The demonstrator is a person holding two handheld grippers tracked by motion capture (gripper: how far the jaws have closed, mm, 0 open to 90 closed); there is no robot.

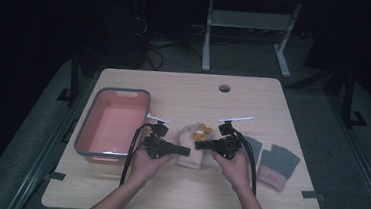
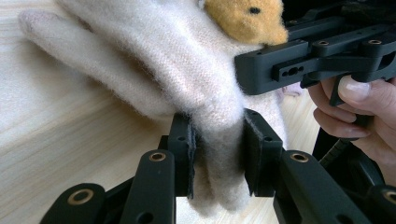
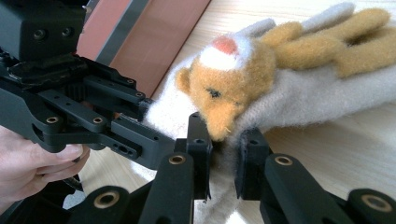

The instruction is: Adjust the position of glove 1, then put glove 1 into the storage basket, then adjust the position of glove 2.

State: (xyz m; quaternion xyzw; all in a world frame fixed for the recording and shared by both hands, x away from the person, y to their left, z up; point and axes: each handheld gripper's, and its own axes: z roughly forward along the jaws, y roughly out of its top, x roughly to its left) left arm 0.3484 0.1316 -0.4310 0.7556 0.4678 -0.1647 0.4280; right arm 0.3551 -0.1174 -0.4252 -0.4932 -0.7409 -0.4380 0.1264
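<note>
From above, my left gripper [image 1: 182, 150] and right gripper [image 1: 201, 145] meet on the cream glove [image 1: 193, 146] at mid-table, between the pink bin [image 1: 112, 124] and the grey gloves [image 1: 271, 164]. Along my left jaws, both pads clamp a fuzzy fold of it [image 2: 219, 140]. Along my right, they pinch the knit just under the bear patch [image 3: 224, 100] — I should lift both evenly, keeping clear of the bin's near wall.

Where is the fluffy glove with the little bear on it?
The cream glove lies mid-table in the high view, between the pink tub and the grey gloves, pinched by the left gripper and right gripper.
</note>
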